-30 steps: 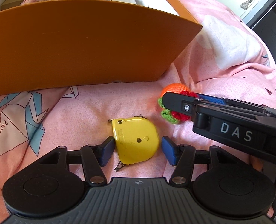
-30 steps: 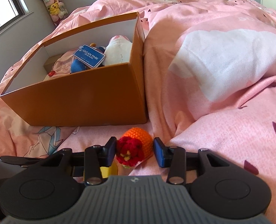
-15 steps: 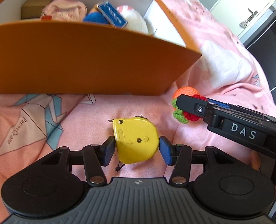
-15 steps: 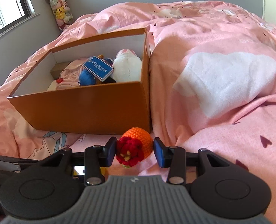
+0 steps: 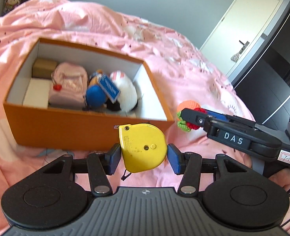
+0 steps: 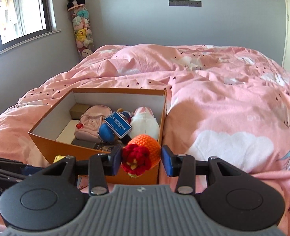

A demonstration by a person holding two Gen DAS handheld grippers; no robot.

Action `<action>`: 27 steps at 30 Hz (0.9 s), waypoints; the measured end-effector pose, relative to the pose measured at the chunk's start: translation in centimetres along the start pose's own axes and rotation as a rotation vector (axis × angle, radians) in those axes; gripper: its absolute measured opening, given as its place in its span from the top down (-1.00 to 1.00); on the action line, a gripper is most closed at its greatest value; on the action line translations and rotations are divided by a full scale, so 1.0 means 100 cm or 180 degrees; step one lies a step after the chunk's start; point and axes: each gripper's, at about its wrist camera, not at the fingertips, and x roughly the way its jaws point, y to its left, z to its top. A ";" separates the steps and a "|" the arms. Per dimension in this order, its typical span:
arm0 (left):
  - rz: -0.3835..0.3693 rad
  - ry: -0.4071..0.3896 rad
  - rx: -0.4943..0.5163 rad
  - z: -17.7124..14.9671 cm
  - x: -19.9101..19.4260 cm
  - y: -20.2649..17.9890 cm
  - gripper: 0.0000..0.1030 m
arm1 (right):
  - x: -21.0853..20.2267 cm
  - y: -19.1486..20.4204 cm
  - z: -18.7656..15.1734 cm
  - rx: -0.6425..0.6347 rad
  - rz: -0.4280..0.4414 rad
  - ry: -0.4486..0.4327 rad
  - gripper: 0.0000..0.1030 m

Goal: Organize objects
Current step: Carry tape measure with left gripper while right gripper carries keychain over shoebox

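Note:
My left gripper (image 5: pixel 143 158) is shut on a yellow tape measure (image 5: pixel 143 146) and holds it in the air in front of the orange box (image 5: pixel 66 131). My right gripper (image 6: pixel 142 160) is shut on an orange crochet toy (image 6: pixel 142 153) with a red flower, raised at the box's near right corner (image 6: pixel 145 175). In the left wrist view the right gripper (image 5: pixel 192 116) and the crochet toy (image 5: pixel 188 106) sit to the right of the box. The box holds a pink mini backpack (image 5: pixel 68 84), a blue plush with a blue tag (image 5: pixel 97 96) and a white plush (image 5: pixel 125 92).
The box stands on a bed with a rumpled pink duvet (image 6: pixel 223 98). A small brown box (image 5: pixel 43 64) and a white block (image 5: pixel 37 93) lie in the box's left end. A door (image 5: pixel 249 25) is at right; a plush column (image 6: pixel 81 23) and a window (image 6: pixel 17 9) at left.
Both grippers have risen off the duvet with their objects. The tape measure and crochet toy went from resting on the bed to box-rim height, and the box's inside has come into view.

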 end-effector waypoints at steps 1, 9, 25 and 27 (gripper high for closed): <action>0.0013 -0.0036 0.0013 0.005 -0.003 0.000 -0.13 | 0.000 0.001 0.004 -0.0055 0.0013 -0.0015 0.13; 0.0166 -0.0108 0.0134 0.040 -0.002 0.012 -0.13 | 0.015 0.012 0.037 -0.0469 0.0130 -0.0106 0.13; 0.0146 0.0436 0.0300 0.073 0.060 0.037 -0.13 | 0.104 0.023 0.056 -0.1332 0.0361 0.0761 0.12; 0.0123 0.0520 0.0339 0.075 0.065 0.040 -0.13 | 0.114 0.024 0.056 -0.1417 0.0393 0.0887 0.12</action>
